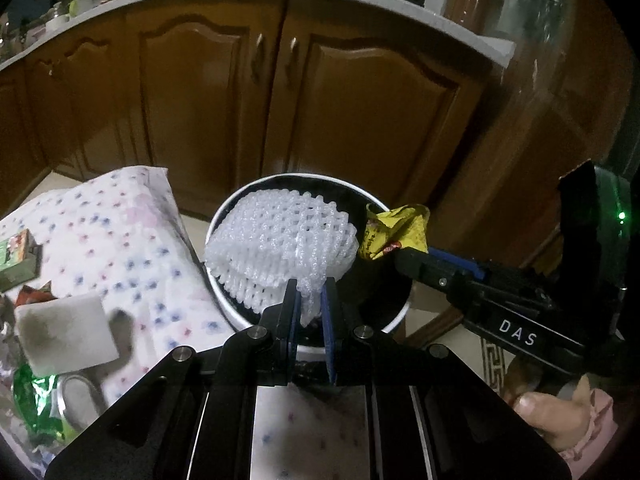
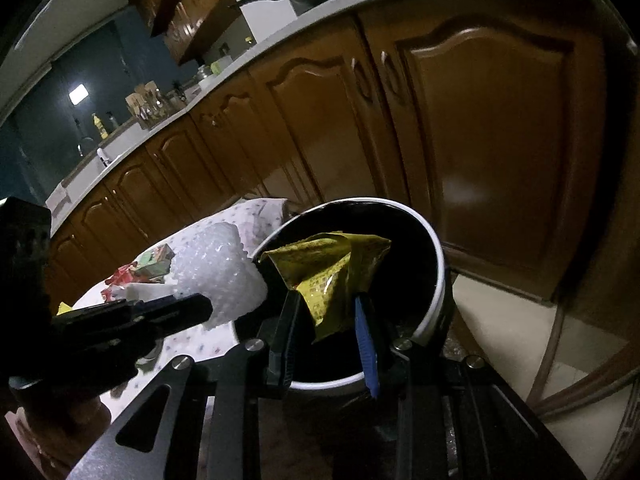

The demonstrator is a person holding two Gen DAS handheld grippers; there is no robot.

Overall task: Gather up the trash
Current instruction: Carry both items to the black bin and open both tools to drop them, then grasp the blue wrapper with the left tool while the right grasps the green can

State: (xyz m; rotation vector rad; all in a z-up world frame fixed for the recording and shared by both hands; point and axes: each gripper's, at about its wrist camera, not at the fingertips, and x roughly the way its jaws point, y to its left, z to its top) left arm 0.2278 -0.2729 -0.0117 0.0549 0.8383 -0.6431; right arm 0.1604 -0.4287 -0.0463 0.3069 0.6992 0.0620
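Left wrist view: the left gripper (image 1: 311, 304) has its fingers clamped on a tail of the white foam fruit net (image 1: 280, 236), which hangs over the open mouth of the white-rimmed trash bin (image 1: 224, 300). The right gripper (image 1: 400, 256) reaches in from the side with a yellow snack wrapper (image 1: 394, 232) above the bin's far rim. More litter remains on the dotted tablecloth (image 1: 132, 220). Right wrist view: the right gripper (image 2: 326, 320) fingers pinch the yellow snack wrapper (image 2: 332, 272) directly over the bin (image 2: 438, 280) interior. The step in hand appears to be deposit. The next move calls for parting both sets of fingers so each item drops inside.
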